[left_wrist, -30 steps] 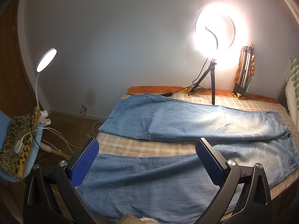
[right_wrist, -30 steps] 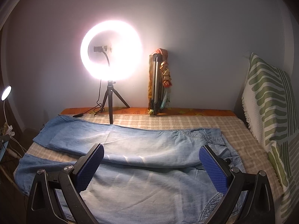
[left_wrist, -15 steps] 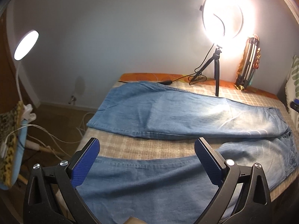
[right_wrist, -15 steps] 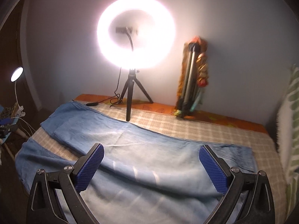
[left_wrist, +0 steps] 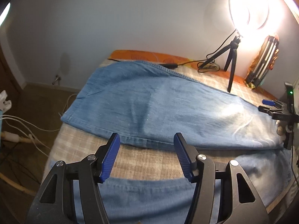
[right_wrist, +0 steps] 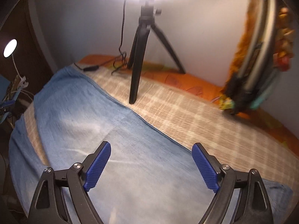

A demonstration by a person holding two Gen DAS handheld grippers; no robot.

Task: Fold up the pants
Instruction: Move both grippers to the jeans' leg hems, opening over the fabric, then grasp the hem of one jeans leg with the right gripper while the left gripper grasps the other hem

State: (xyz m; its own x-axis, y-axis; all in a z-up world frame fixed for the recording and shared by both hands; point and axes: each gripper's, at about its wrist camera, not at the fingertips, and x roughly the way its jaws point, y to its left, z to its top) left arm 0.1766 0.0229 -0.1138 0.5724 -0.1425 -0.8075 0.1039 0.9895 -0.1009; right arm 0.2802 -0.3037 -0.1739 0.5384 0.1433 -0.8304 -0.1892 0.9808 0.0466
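Two legs of the blue jeans [left_wrist: 153, 112] lie spread flat across the checked bedcover [left_wrist: 149, 160], a strip of cover showing between them. My left gripper [left_wrist: 146, 157] hangs over that strip by the far leg's hem, jaws apart with nothing between them (they have just been closing). My right gripper [right_wrist: 151, 166] hovers above the far leg, jaws wide, also just narrowing, gripping nothing. The ring light's tripod [right_wrist: 139, 56] stands on the cover beyond the denim.
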